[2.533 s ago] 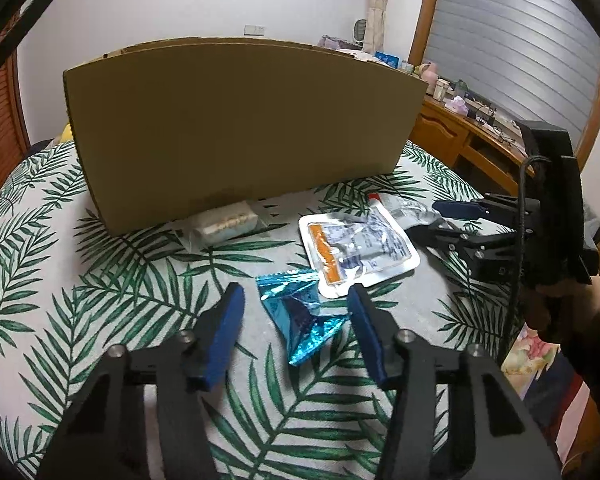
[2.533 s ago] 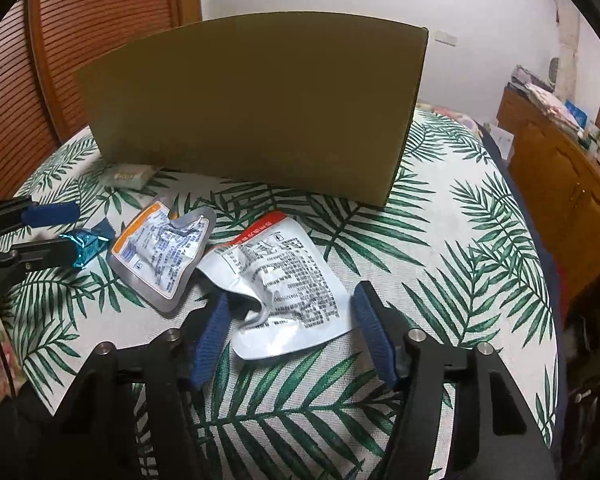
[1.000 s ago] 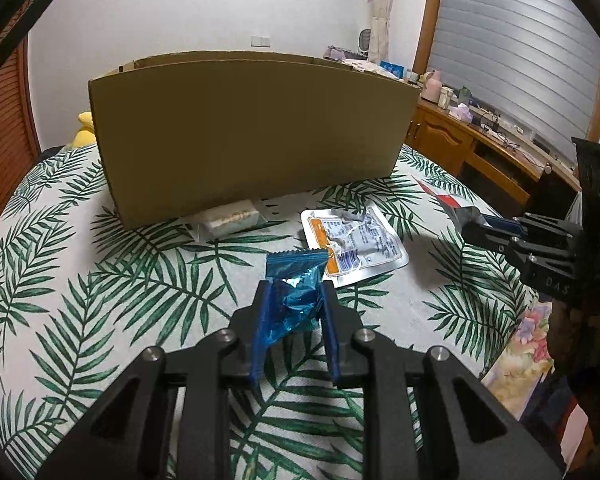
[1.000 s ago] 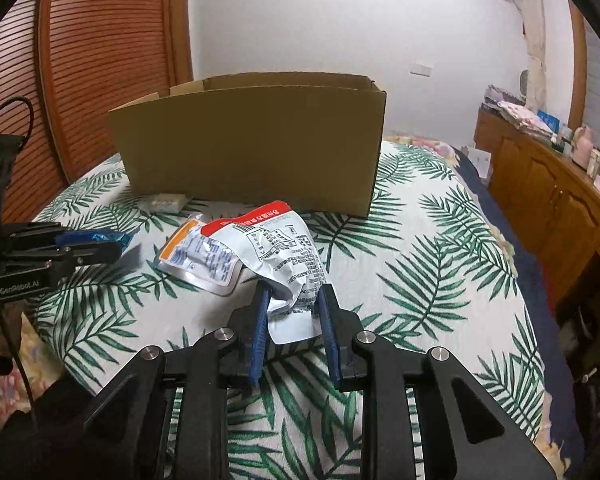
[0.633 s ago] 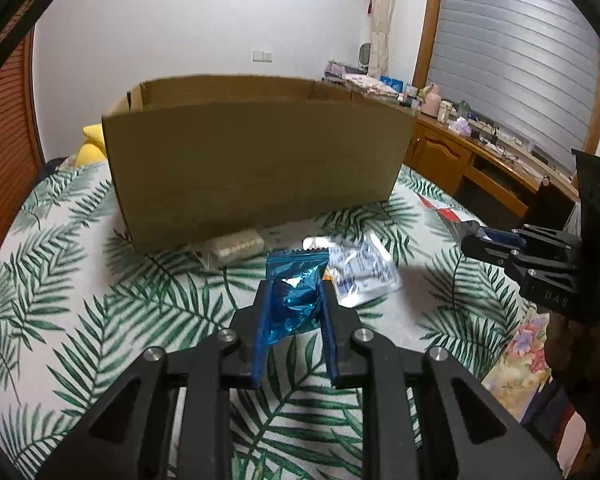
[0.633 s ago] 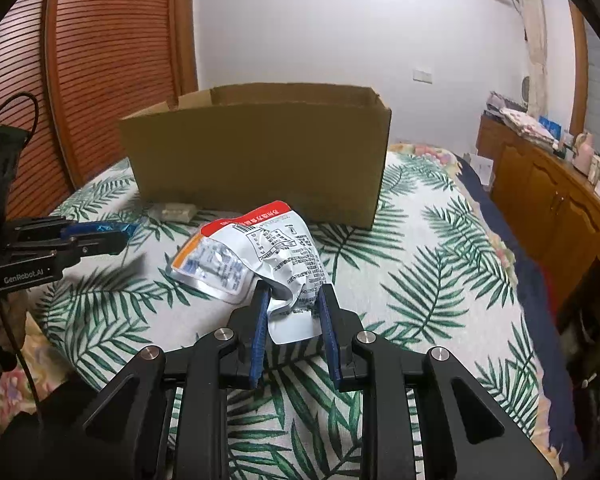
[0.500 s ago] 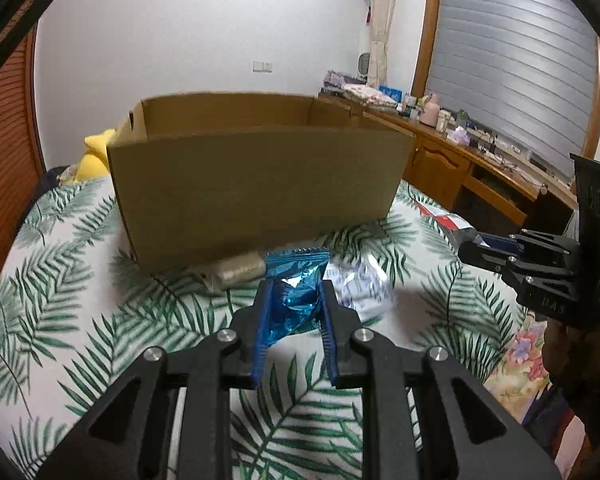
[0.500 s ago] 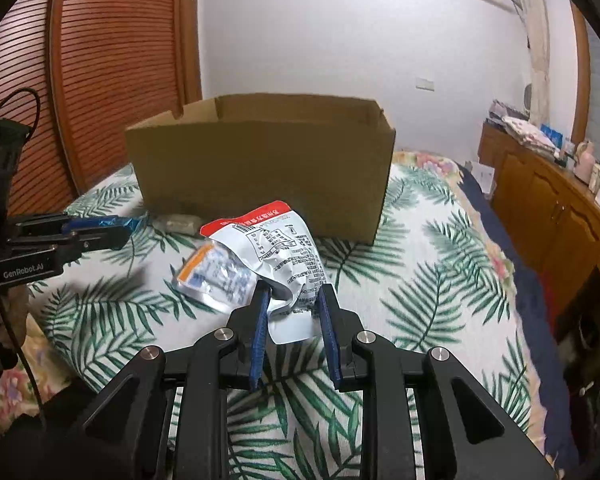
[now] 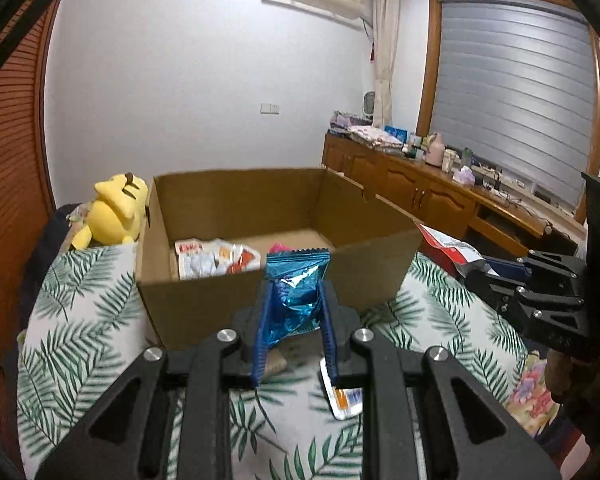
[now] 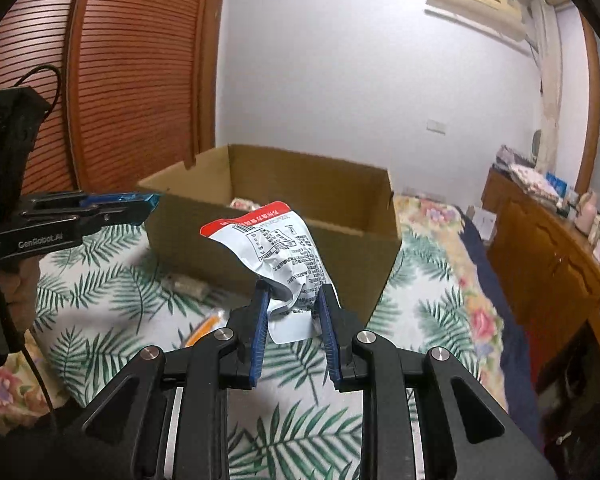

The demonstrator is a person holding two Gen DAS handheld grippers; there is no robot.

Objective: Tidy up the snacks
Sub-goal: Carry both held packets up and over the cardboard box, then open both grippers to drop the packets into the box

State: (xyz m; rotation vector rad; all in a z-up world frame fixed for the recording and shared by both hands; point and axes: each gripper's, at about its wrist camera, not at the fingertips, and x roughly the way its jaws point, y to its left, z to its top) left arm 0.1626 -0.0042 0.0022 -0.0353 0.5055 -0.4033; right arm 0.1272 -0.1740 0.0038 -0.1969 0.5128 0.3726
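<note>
Two hand-held grippers hang just short of an open cardboard box [image 9: 280, 280] on a leaf-print bedspread [image 9: 80, 320], each pinching a snack. The left hand-held gripper [image 9: 294, 344] is clamped on a crinkled blue foil packet [image 9: 296, 292] standing upright between its blue pads; the right hand-held gripper [image 10: 294, 340] is closed on the lower edge of a white pouch with a red top band [image 10: 276, 248], its long axis running up and away toward the box.

The box opening lies straight ahead of and below both, its near wall between the snacks and the packets already inside [image 9: 212, 260]. The left looks slightly nearer the rim.

The left gripper's side reads "GenRobot.AI" [image 10: 40, 243]; the pouch's small print is illegible. An orange-marked sachet [image 9: 342, 400] still lies on the bedspread.
</note>
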